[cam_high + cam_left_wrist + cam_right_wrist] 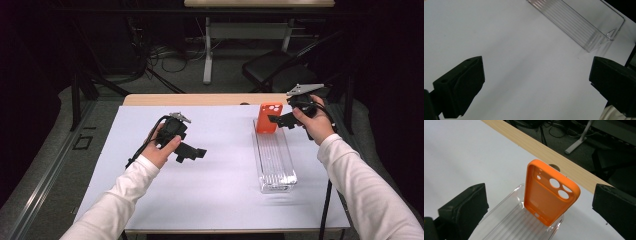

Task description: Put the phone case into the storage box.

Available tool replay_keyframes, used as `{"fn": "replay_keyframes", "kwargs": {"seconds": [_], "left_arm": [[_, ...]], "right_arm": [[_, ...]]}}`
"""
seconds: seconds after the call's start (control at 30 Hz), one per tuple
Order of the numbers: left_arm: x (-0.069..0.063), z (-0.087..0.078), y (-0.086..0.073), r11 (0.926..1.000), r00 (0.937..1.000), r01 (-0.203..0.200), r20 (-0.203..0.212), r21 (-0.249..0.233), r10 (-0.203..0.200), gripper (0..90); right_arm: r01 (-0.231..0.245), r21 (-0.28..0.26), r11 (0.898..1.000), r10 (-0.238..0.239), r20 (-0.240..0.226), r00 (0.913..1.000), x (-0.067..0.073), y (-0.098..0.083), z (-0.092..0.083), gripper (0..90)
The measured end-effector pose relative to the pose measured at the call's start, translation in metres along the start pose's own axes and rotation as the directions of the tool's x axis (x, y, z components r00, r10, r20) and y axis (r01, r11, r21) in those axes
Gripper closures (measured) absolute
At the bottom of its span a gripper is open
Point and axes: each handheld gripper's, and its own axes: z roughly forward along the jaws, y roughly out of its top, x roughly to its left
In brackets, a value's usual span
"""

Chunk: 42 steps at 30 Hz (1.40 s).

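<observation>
A white table (210,195) (wood-edged) carries a clear ribbed tray (275,165).

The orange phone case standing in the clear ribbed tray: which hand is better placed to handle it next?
Probably the right. The right gripper has open jaws beside the orange phone case in the clear ribbed tray; the left gripper hovers farther off.
</observation>
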Motion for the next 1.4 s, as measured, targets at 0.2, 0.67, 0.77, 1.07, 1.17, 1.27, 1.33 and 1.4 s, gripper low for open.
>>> {"fn": "replay_keyframes", "kwargs": {"seconds": [0.2, 0.67, 0.77, 1.07, 1.17, 1.27, 1.33, 1.4], "left_arm": [[0.000, -0.002, 0.000, 1.0000, 1.0000, 0.004, -0.002, -0.007, -0.004, 0.5], [0.001, -0.002, -0.001, 1.0000, 1.0000, 0.004, -0.002, -0.007, -0.004, 0.4], [0.001, -0.002, -0.001, 0.9999, 1.0000, 0.007, -0.002, -0.013, -0.007, 0.5], [0.000, -0.003, -0.002, 0.9998, 1.0000, 0.009, -0.001, -0.019, -0.009, 0.5], [0.000, -0.004, -0.002, 0.9999, 1.0000, 0.004, -0.002, -0.015, -0.004, 0.5], [-0.001, -0.004, -0.001, 0.9998, 1.0000, 0.002, 0.003, -0.020, -0.002, 0.5], [-0.001, -0.004, -0.001, 0.9997, 1.0000, 0.005, 0.005, -0.022, -0.004, 0.5], [-0.002, -0.005, 0.000, 0.9997, 0.9999, 0.004, 0.010, -0.022, -0.004, 0.5]], "right_arm": [[-0.028, 0.015, 1.000, 0.027, 0.009, 0.9996, 0.006, 0.003, -0.003, 0.0], [-0.080, 0.056, 0.995, 0.080, -0.008, 0.9967, 0.012, 0.006, -0.005, 0.0], [-0.099, 0.060, 0.993, 0.099, 0.004, 0.9950, 0.014, 0.006, -0.006, 0.0], [-0.124, 0.071, 0.990, 0.124, 0.015, 0.9922, 0.021, 0.007, -0.010, 0.0], [-0.125, 0.075, 0.989, 0.125, 0.005, 0.9922, 0.024, 0.007, -0.011, 0.0], [-0.123, 0.080, 0.989, 0.124, -0.010, 0.9922, 0.027, 0.006, -0.011, 0.4], [-0.127, 0.081, 0.989, 0.129, -0.016, 0.9916, 0.028, 0.006, -0.012, 0.4], [-0.125, 0.082, 0.989, 0.127, -0.018, 0.9917, 0.030, 0.006, -0.012, 0.6]]}}
